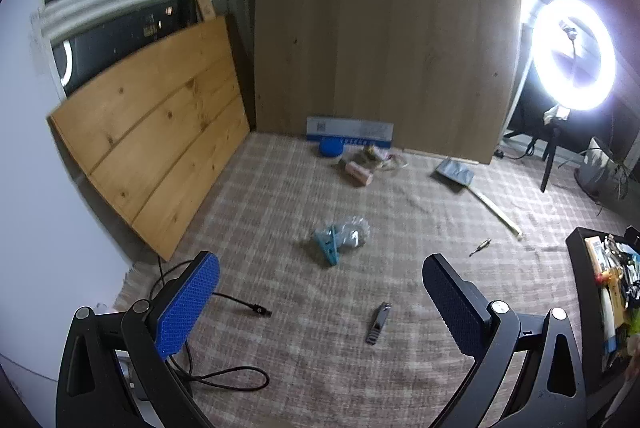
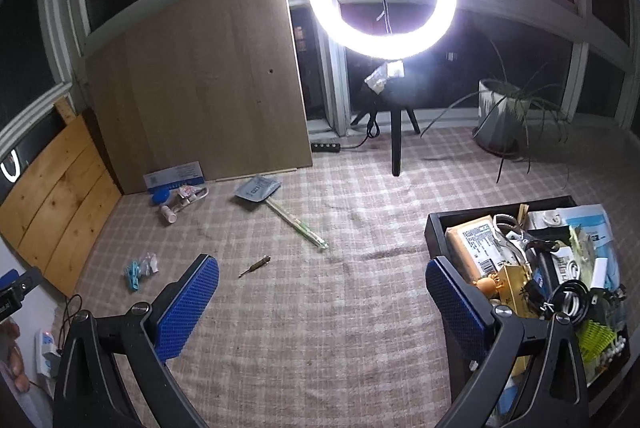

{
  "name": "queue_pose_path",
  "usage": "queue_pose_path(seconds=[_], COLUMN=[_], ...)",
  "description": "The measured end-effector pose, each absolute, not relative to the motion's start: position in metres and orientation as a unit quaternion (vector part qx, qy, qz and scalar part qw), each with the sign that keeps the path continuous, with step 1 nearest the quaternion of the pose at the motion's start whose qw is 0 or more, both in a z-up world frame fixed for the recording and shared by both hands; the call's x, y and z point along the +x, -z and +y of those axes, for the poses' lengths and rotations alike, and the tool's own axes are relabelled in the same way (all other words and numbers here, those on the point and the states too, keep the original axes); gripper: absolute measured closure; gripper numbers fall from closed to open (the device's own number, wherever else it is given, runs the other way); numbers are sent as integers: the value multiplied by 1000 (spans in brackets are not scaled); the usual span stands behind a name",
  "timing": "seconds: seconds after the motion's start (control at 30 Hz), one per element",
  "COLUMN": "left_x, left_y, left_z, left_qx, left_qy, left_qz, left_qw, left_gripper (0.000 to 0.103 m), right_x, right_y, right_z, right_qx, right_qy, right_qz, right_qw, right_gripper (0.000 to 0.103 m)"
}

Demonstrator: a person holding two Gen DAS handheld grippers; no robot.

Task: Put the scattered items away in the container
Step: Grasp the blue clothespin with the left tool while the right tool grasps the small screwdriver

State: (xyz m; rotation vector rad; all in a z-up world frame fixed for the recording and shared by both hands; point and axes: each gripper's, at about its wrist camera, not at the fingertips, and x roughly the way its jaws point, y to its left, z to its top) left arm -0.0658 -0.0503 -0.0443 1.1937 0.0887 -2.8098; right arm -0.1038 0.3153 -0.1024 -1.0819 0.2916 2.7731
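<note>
While crammed with clutter, black bin (image 2: 436,224) at four o'clock on checked cloth (image 2: 320,308), right gripper (image 2: 320,304) spread wide and empty beside it. Screwdriver (image 2: 254,266) at ten o'clock. Left gripper (image 1: 320,304) likewise spread, nothing between; nail clipper (image 1: 376,322) just ahead, blue clip (image 1: 330,246) at twelve.

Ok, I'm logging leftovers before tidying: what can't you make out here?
- Small pile by the far board, both views: blurred, items indistinct.
- Black container: right side cut off by the frame edge in both; contents overlap.
- Clear bag beside the blue clip: contents unreadable.
</note>
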Motion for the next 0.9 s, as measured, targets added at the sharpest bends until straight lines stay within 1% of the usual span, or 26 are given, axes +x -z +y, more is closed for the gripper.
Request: queue_pose_path(seconds=[0.17, 0.33, 0.5, 0.53, 0.63, 0.73, 0.8, 0.83, 0.87, 0.9], left_x=[-87, -110, -133, -138, -151, -163, -170, -174, -178, -181], left_y=[66, 97, 127, 132, 148, 162, 167, 171, 173, 176], left_z=[-66, -69, -57, -55, -48, -49, -52, -53, -53, -54], left_qx=[414, 446, 471, 474, 485, 500, 509, 512, 514, 516], left_qy=[908, 893, 881, 879, 874, 865, 860, 858, 857, 856], left_qz=[31, 35, 23, 22, 13, 15, 21, 25, 26, 26], left_qw=[57, 46, 40, 37, 36, 36, 34, 31, 32, 33], left_gripper=[0, 1, 10, 11, 15, 19, 24, 24, 24, 24], right_x=[-132, -158, -193, -201, -222, -245, -261, -268, -273, -279], right_y=[118, 139, 169, 176, 192, 211, 227, 235, 243, 253], right_z=[315, 310, 301, 299, 293, 290, 289, 288, 288, 288], right_qx=[-404, -435, -479, -487, -507, -532, -554, -566, -576, -590], right_qy=[-908, -895, -870, -865, -854, -837, -821, -812, -804, -791], right_qz=[99, 103, 119, 119, 114, 129, 139, 145, 151, 162], right_qw=[42, 17, -6, -8, -5, -8, -5, -5, -5, -2], right_gripper=[1, 1, 1, 3, 15, 17, 30, 43, 51, 51])
